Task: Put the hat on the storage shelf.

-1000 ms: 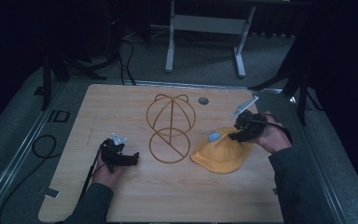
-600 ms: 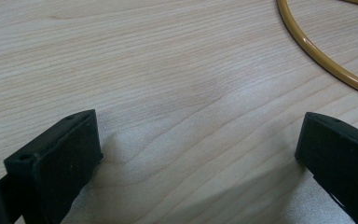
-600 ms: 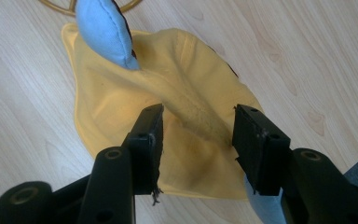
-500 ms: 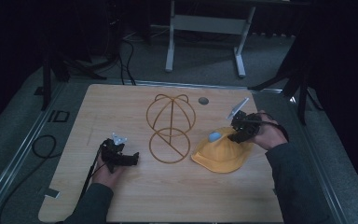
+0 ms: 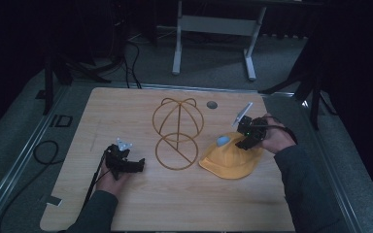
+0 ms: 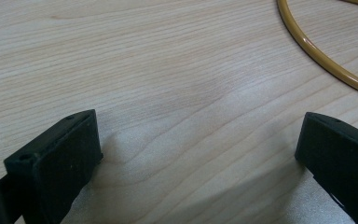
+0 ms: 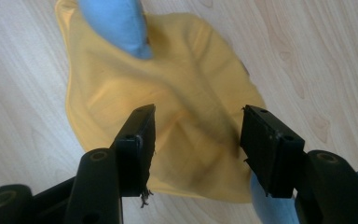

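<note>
So the yellow cloth (image 5: 229, 162) is spread out on the wooden table (image 5: 141, 204), just right of the wire frame (image 5: 177, 133), with a blue lump (image 5: 222, 141) tucked at its upper edge. The right gripper (image 5: 246, 141) is held over the cloth's far side, jaws just opened wider, cloth seen between them but not pinched. The left gripper (image 5: 138, 165) is rested near the frame's base ring, jaws spread wide, nothing grasped.
</note>
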The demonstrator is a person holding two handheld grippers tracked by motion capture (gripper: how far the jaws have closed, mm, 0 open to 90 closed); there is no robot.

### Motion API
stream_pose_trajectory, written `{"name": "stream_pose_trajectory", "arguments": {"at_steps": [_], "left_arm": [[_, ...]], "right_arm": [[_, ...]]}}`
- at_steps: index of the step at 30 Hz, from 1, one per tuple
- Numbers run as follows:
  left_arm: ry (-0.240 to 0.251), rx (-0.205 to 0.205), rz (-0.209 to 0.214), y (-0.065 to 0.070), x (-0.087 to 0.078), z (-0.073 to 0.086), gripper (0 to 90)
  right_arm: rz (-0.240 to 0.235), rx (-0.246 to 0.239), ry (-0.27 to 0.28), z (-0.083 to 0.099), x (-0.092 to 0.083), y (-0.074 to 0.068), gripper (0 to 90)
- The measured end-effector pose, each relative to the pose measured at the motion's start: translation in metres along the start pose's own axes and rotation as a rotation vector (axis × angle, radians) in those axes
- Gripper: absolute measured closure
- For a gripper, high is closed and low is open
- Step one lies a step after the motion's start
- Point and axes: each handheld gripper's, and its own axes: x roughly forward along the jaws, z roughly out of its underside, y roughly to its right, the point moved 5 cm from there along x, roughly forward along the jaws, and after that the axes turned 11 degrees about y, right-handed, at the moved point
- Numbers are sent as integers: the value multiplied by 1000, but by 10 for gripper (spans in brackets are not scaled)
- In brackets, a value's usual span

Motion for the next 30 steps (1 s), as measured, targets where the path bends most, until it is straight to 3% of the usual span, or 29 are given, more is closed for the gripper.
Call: {"name": "stream_pose_trajectory", "arguments": {"at_steps": [5, 8, 14, 21, 30], "left_arm": [[0, 0, 0, 0, 0, 0, 1], [0, 0, 0, 0, 0, 0, 1], [1, -1, 0, 0, 0, 0, 1], [0, 0, 0, 0, 0, 0, 1], [2, -2, -1, 0, 0, 0, 1]], "right_arm": [[-11, -29, -21, 0, 6, -2, 486], [-15, -28, -55, 2, 9, -3, 602], [-23, -43, -44, 1, 7, -6, 808], [-15, -31, -14, 1, 1, -5, 834], [31, 56, 39, -1, -8, 0, 838]]}}
